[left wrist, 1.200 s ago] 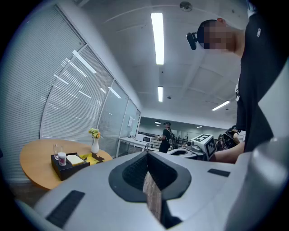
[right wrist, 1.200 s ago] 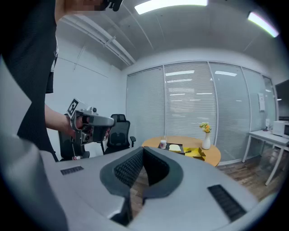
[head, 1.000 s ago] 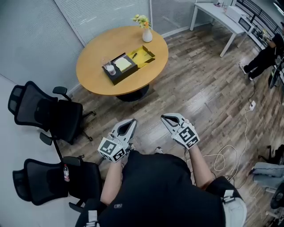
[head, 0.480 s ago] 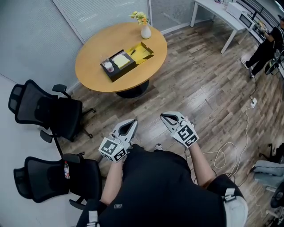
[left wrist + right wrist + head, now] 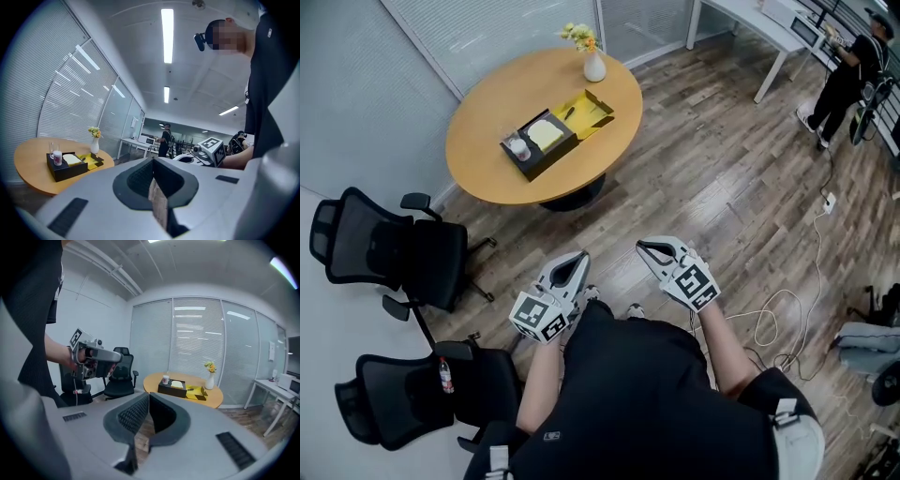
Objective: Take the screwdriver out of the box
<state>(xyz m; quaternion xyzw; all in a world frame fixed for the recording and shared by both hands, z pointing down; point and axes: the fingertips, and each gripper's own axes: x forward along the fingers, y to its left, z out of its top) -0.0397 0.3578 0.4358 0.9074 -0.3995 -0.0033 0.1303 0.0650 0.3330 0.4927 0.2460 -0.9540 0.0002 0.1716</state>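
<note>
The table (image 5: 487, 112) and box (image 5: 540, 160) have shifted left in head view; left tongs (image 5: 580, 255) and right tongs (image 5: 640, 247) are closed, empty.

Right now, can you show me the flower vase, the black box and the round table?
flower vase (image 5: 594, 67), head view, on its white body.
black box (image 5: 551, 159), head view, on its near side wall.
round table (image 5: 492, 108), head view, on the bare wooden top.
</note>
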